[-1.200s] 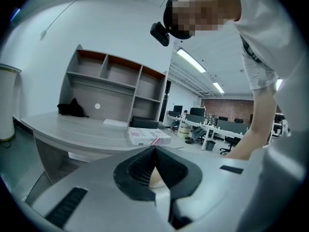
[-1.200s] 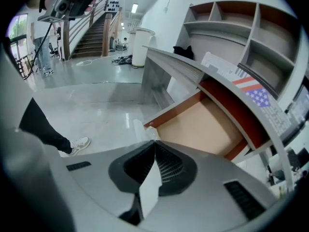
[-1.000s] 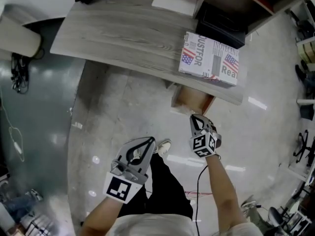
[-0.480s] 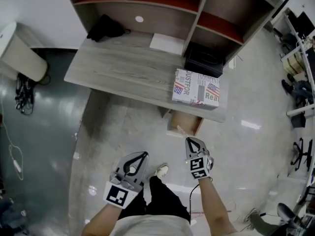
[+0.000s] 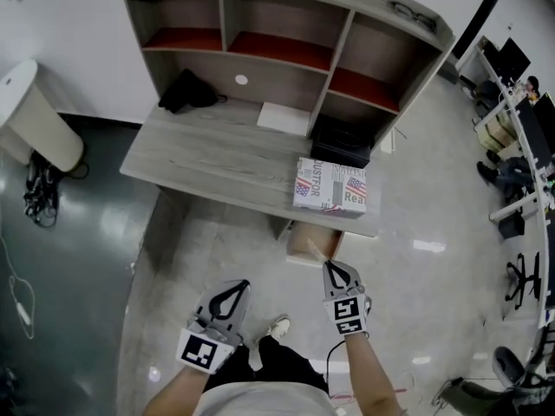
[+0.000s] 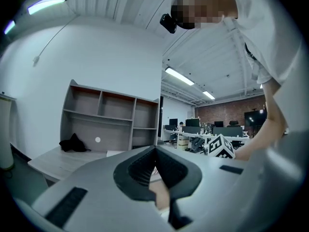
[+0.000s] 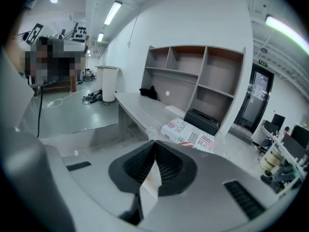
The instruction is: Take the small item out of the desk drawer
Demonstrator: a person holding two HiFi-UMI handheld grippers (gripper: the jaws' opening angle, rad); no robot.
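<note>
In the head view the wooden drawer [image 5: 310, 237] stands pulled out under the right end of the grey desk [image 5: 217, 159]. My right gripper [image 5: 330, 267] hangs just in front of it, shut on a small pale flat item [image 5: 316, 250] that sticks out past the tips toward the drawer. The right gripper view shows that item [image 7: 150, 180] pinched between the ribbed pads of the right gripper [image 7: 154, 144]. My left gripper [image 5: 238, 285] is held lower left over the floor. Its jaws are shut with nothing in them, as the left gripper view confirms for the left gripper [image 6: 155, 149].
A printed box with flag pictures [image 5: 330, 190] lies on the desk above the drawer. The hutch behind holds a black case [image 5: 341, 144]. A black cloth [image 5: 186, 92] and a white sheet [image 5: 282, 118] lie on the desktop. A white bin [image 5: 35, 120] stands at the left.
The desk has drawn farther away in the head view and the whole hutch now shows. Both grippers have come back from the drawer. The right one stays shut on the pale item.
</note>
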